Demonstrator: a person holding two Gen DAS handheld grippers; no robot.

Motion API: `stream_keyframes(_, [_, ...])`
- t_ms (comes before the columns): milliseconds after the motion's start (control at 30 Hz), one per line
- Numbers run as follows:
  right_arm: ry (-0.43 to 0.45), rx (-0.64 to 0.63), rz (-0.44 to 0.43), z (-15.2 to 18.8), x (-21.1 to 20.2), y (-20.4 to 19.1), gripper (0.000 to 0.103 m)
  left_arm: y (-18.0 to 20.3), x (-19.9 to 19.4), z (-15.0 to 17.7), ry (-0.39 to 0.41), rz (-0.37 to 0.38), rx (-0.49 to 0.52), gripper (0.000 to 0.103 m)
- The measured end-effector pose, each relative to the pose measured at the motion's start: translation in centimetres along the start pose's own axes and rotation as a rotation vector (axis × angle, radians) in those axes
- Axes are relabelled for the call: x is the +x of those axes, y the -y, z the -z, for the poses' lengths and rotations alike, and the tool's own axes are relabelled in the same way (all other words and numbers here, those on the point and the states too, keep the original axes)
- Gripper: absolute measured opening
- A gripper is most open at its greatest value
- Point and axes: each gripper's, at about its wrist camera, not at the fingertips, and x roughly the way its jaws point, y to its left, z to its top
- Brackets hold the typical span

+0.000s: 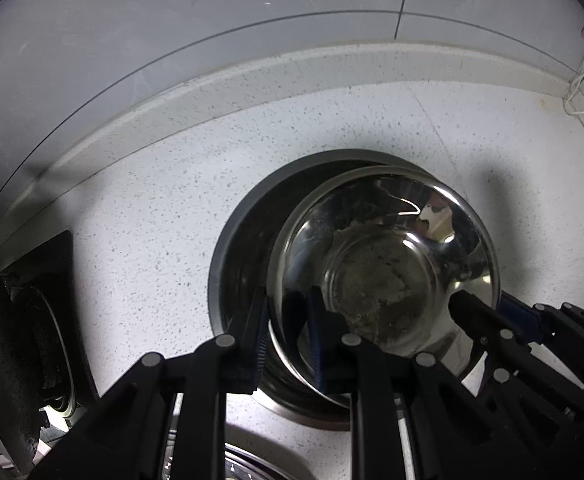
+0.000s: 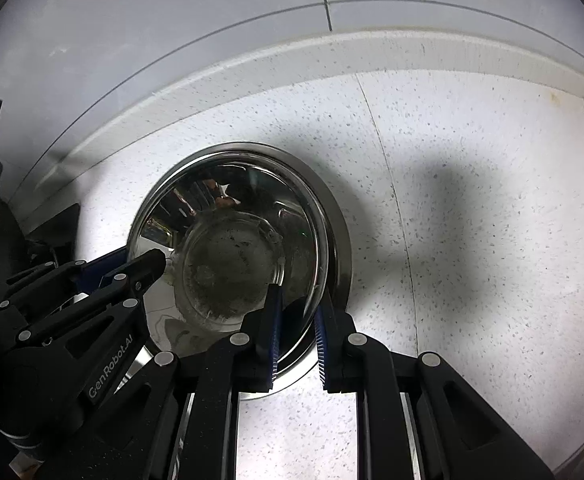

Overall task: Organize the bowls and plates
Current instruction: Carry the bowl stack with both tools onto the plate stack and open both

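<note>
A shiny steel bowl (image 1: 384, 264) sits tilted inside a larger steel bowl (image 1: 236, 240) on the speckled white counter. My left gripper (image 1: 288, 324) is shut on the inner bowl's left rim, one finger inside, one outside. My right gripper (image 2: 298, 320) is shut on the inner bowl's (image 2: 228, 256) right rim the same way, over the larger bowl (image 2: 340, 248). Each gripper shows in the other's view, the right gripper (image 1: 488, 312) at lower right, the left gripper (image 2: 132, 272) at lower left.
A grey tiled wall and a raised backsplash ledge (image 1: 292, 68) run behind the counter. A black stove burner (image 1: 48, 320) lies at the left. A white cord (image 1: 580, 80) hangs at the far right. Another steel rim (image 1: 260, 464) shows at the bottom.
</note>
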Motion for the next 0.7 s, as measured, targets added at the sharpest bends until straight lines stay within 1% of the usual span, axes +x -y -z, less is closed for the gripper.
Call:
stream_keyframes(133, [-0.018, 0.005, -0.005, -0.2, 0.7, 0.2, 0.014, -0.1, 1.1, -0.2, -0.015, -0.011, 0.0, 0.018])
stream_keyframes(300, [-0.017, -0.02, 0.019, -0.2, 1.4, -0.5, 0.014, -0.1, 2.3, -0.2, -0.033, -0.013, -0.004, 0.019])
stream_keyframes(367, [-0.015, -0.023, 0.026, -0.2, 1.6, -0.6, 0.014, 0.0, 2.4, 0.0, -0.024, -0.025, -0.002, 0.019])
stream_keyframes(567, [-0.008, -0.04, 0.03, -0.1, 1.6, -0.6, 0.013, 0.0, 2.5, 0.1, -0.022, -0.022, -0.012, 0.022])
stream_keyframes(600, [-0.006, -0.041, 0.031, -0.1, 1.6, -0.7, 0.015, -0.1, 2.6, 0.1, -0.023, -0.012, -0.021, 0.022])
stream_keyframes(633, [-0.006, -0.037, 0.028, -0.1, 1.7, -0.6, 0.018, -0.4, 2.7, 0.1, -0.024, -0.002, -0.035, 0.022])
stream_keyframes(700, [-0.003, -0.017, -0.007, -0.2, 1.6, -0.4, 0.026, -0.9, 3.0, 0.2, -0.037, 0.009, -0.063, 0.022])
